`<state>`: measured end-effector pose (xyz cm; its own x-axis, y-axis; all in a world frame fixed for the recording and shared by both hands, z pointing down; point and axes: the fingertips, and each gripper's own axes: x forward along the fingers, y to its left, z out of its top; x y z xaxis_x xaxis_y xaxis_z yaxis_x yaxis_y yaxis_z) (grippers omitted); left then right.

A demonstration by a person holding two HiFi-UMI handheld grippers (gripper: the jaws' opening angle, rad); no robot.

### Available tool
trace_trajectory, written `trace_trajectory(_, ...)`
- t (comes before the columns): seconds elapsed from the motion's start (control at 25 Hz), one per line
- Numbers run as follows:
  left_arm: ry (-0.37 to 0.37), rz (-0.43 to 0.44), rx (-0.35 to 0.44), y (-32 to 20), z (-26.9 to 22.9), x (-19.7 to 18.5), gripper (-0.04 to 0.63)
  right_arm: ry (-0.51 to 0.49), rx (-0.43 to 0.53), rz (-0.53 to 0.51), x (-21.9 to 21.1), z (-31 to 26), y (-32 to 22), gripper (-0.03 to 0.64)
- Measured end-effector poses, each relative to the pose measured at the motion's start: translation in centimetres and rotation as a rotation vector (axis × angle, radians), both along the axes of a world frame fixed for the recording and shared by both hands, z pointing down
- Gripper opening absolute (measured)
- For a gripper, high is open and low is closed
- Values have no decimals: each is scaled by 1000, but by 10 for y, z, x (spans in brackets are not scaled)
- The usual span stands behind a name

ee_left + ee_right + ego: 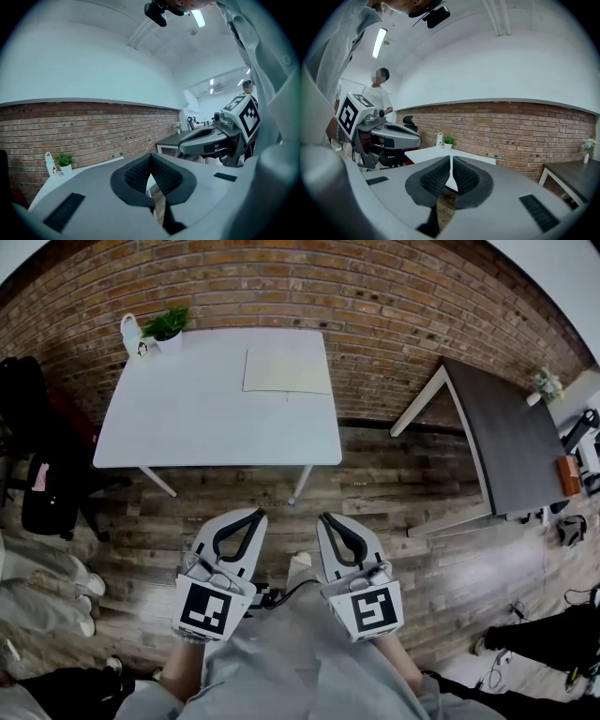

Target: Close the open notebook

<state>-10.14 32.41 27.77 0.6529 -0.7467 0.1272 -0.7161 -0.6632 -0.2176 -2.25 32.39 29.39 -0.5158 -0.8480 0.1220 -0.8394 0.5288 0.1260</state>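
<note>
The notebook (pixel 286 369) lies flat with pale pages up on the far right part of the white table (pixel 187 418). Both grippers are held well short of the table, over the wooden floor, side by side and pointing toward it. My left gripper (pixel 255 516) (pixel 151 157) is shut with nothing between its pads. My right gripper (pixel 324 517) (pixel 451 161) is also shut and empty. Each gripper view shows the other gripper beside it: the right gripper (pixel 211 139) and the left gripper (pixel 389 136). The white table (pixel 433 153) shows ahead of the right jaws.
A small potted plant (pixel 169 326) and a white jug (pixel 130 332) stand at the table's far left corner, against the brick wall. A dark table (pixel 511 442) is to the right, a black chair (pixel 42 460) to the left. People stand at the left (pixel 42 587) and lower right (pixel 544 643).
</note>
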Motion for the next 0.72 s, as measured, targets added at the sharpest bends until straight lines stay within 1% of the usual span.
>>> trace_trajectory(0.16, 4, 0, 3, -6, 0, 1, 17, 1, -5, 8, 4, 1, -6, 48)
trace_trajectory(0.36, 1, -12, 5, -26, 2, 6, 17, -1, -5, -4, 10, 3, -29, 48)
trace_trajectory(0.56, -2, -30, 0, -58, 5, 14, 17, -7, 4, -25, 17, 4, -63, 48)
trace_trajectory(0.72, -14, -38, 4, -87, 6, 25, 17, -16, -14, -28, 29, 11, -92, 48)
